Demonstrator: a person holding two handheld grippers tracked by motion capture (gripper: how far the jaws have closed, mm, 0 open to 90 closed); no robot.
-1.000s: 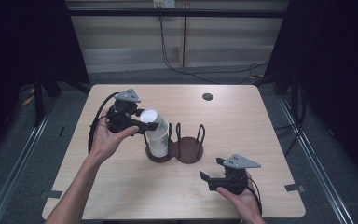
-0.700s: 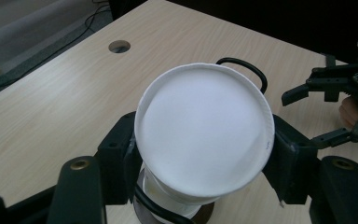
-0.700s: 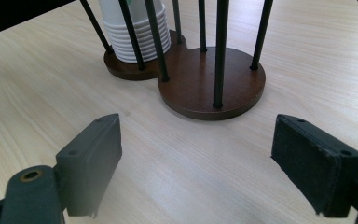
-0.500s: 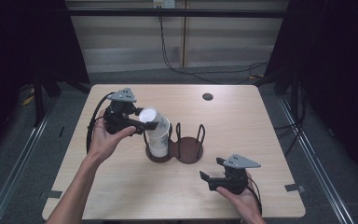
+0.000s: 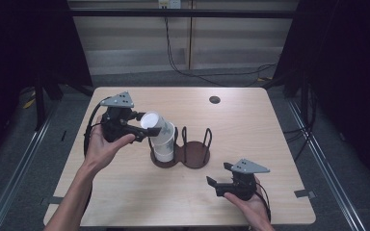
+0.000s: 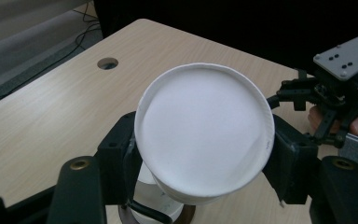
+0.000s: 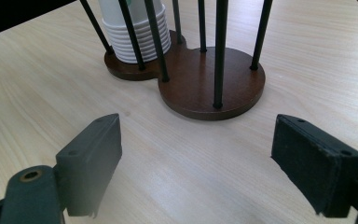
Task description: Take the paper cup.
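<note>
My left gripper (image 5: 146,127) is shut on a white paper cup (image 5: 151,122), held tilted above a stack of white cups (image 5: 164,147). The stack stands in the left ring of a brown two-ring holder (image 5: 196,156) with black rods. In the left gripper view the cup's round end (image 6: 204,128) faces the camera, and the pads (image 6: 286,161) press on its sides. My right gripper (image 5: 220,177) rests open near the table's front right. Its jaws point at the holder (image 7: 205,88) and the stack (image 7: 135,32), with nothing between them.
The wooden table (image 5: 250,130) has a small round hole (image 5: 215,99) at the back right. Beyond its edges lie dark floor, metal rails and cables. The right ring of the holder holds no cups. My right gripper (image 6: 335,93) shows far off in the left gripper view.
My left gripper with the cup has drifted slightly to the left. The right gripper has stayed where it was.
</note>
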